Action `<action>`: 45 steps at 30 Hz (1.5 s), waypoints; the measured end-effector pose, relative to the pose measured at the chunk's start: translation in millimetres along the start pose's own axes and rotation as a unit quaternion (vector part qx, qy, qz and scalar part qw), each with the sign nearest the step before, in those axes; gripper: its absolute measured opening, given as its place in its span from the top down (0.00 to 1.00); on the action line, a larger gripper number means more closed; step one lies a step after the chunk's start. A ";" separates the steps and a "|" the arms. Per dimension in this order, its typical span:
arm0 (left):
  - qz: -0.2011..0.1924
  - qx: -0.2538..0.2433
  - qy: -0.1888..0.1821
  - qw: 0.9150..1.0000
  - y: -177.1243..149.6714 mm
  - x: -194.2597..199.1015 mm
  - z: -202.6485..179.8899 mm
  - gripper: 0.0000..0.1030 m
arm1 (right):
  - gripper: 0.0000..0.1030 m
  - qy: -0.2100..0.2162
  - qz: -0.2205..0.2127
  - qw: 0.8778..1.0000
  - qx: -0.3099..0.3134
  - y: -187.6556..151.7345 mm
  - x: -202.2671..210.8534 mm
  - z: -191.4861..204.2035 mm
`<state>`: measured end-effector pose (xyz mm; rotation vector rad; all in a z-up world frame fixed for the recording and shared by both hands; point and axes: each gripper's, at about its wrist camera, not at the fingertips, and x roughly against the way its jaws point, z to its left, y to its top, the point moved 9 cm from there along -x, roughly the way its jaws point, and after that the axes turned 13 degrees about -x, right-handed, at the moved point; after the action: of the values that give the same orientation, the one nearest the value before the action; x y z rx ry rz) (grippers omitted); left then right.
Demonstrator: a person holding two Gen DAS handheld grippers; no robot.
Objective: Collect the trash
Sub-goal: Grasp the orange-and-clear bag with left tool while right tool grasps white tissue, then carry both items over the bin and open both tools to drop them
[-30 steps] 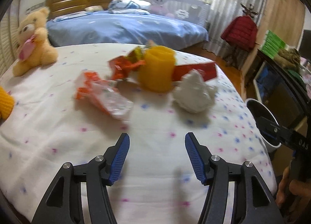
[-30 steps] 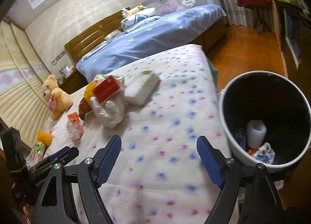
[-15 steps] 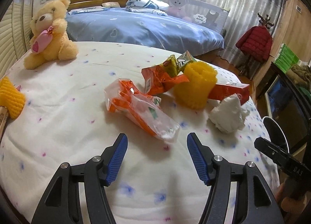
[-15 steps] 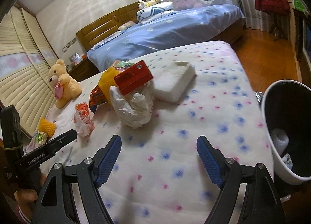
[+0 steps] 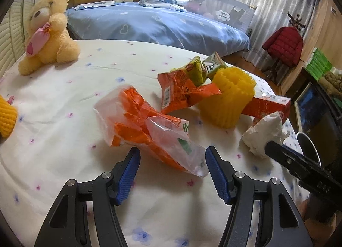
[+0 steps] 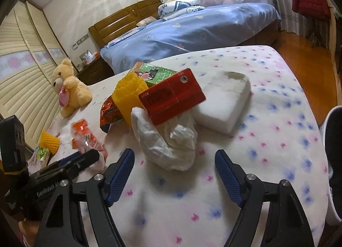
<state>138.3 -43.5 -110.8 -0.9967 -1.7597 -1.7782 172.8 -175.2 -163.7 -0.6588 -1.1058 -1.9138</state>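
Trash lies on a white dotted bed cover (image 5: 53,101). In the left wrist view my left gripper (image 5: 172,160) is open, its jaws on either side of the near end of an orange-and-clear plastic wrapper (image 5: 147,131). Beyond lie an orange snack bag (image 5: 179,90), a yellow foam net sleeve (image 5: 229,101), a red carton (image 5: 267,105) and crumpled white tissue (image 5: 265,133). In the right wrist view my right gripper (image 6: 174,163) is open just in front of the tissue (image 6: 168,142), with the red carton (image 6: 173,97) leaning on it. A white foam block (image 6: 224,101) lies behind.
A black trash bin with a white rim (image 6: 333,161) stands off the bed's right edge, also in the left wrist view (image 5: 307,146). A yellow teddy bear (image 5: 47,30) sits at the far left. A second yellow net sleeve (image 5: 6,118) lies at the left edge. A blue bed (image 5: 162,26) stands behind.
Both grippers moved forward: the left up to the orange-and-clear wrapper, the right away from the bin and up to the tissue. Both stayed open.
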 end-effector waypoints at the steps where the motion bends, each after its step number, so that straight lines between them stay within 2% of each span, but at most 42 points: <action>1: 0.000 -0.003 -0.002 1.000 -0.9 -0.6 -1.5 0.55 | 0.34 -0.004 0.001 1.000 0.004 0.1 -2.5 1.1; 2: 0.004 -0.007 -0.005 1.000 -2.2 -2.5 -3.9 0.68 | 0.42 -0.006 0.002 1.000 0.005 0.1 -3.7 1.0; 3: 0.009 -0.011 -0.009 1.000 -3.7 -4.6 -6.0 0.75 | 0.49 -0.006 0.006 1.000 0.005 -0.7 -5.5 1.4; 4: 0.009 -0.014 -0.009 1.000 -4.6 -5.2 -7.5 0.76 | 0.52 -0.004 0.009 1.000 0.007 -2.3 -6.5 1.9; 6: 0.003 -0.020 -0.012 1.000 -4.7 -1.8 -10.5 0.84 | 0.62 -0.003 0.006 1.000 0.013 -4.4 -4.0 3.3; 8: 0.000 -0.025 -0.014 1.000 -6.0 0.3 -12.6 0.86 | 0.65 -0.004 0.005 1.000 0.020 -6.5 -0.6 4.5; 22: -0.012 -0.048 -0.041 0.998 -27.6 27.6 -29.1 0.89 | 0.66 0.007 -0.002 1.000 0.002 -29.8 45.7 -13.4; 30: -0.029 -0.078 -0.062 0.995 -33.8 43.9 -49.5 0.90 | 0.66 -0.005 -0.023 1.000 -0.019 -31.6 71.1 -35.9; 45: -0.019 -0.123 -0.105 0.987 -35.0 47.6 -105.7 0.90 | 0.66 -0.036 -0.061 0.995 -0.063 -23.7 109.1 -89.0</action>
<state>62.5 -135.8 -90.6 -1.3011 -1.7182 -2.0146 90.8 -288.5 -135.1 -0.7505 -1.0984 -2.0930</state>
